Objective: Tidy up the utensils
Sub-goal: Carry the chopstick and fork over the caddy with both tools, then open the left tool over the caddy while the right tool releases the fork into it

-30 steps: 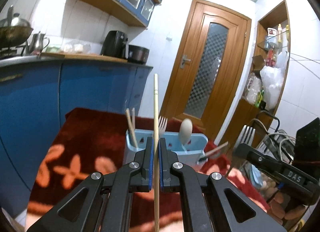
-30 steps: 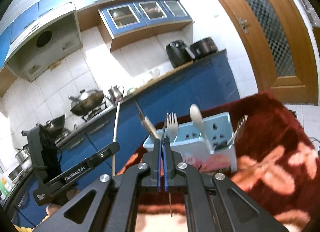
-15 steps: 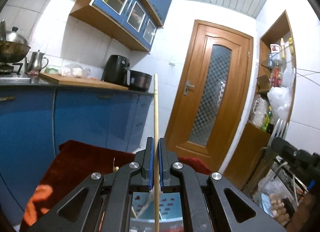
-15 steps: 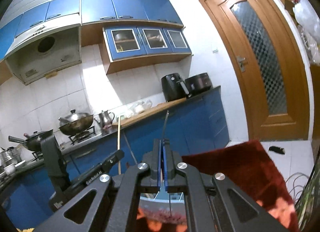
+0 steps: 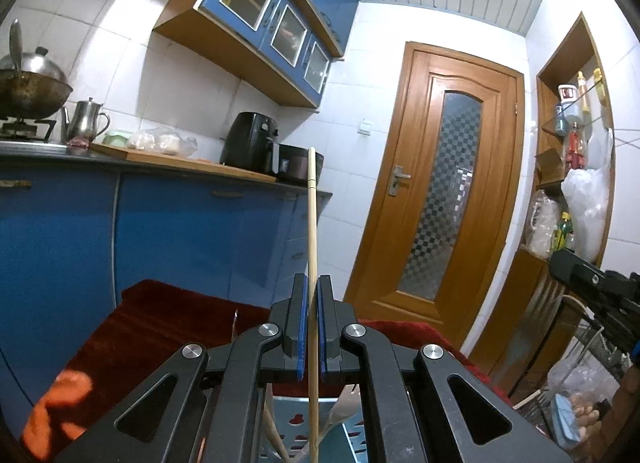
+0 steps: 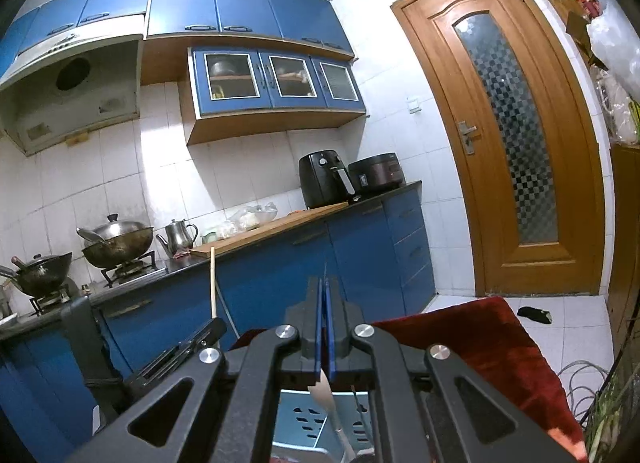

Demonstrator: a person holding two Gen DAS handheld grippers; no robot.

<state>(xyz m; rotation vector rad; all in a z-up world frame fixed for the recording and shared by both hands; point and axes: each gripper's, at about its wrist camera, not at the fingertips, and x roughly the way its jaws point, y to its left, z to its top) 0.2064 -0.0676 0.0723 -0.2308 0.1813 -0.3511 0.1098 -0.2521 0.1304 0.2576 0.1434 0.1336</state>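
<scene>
red cloth (image 5: 168,327), caddy (image 6: 304,415) with spoon (image 6: 322,393)

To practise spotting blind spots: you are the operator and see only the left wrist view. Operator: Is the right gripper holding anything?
Observer: Yes. The right gripper is shut on a thin metal utensil, whose tip pokes up past it.
Operator: I see one wok. Any more?
Observer: Two. A second wok sits left of the lidded wok.
Operator: Anything on the floor by the door?
Observer: A small dark object lies on the tiles.
</scene>
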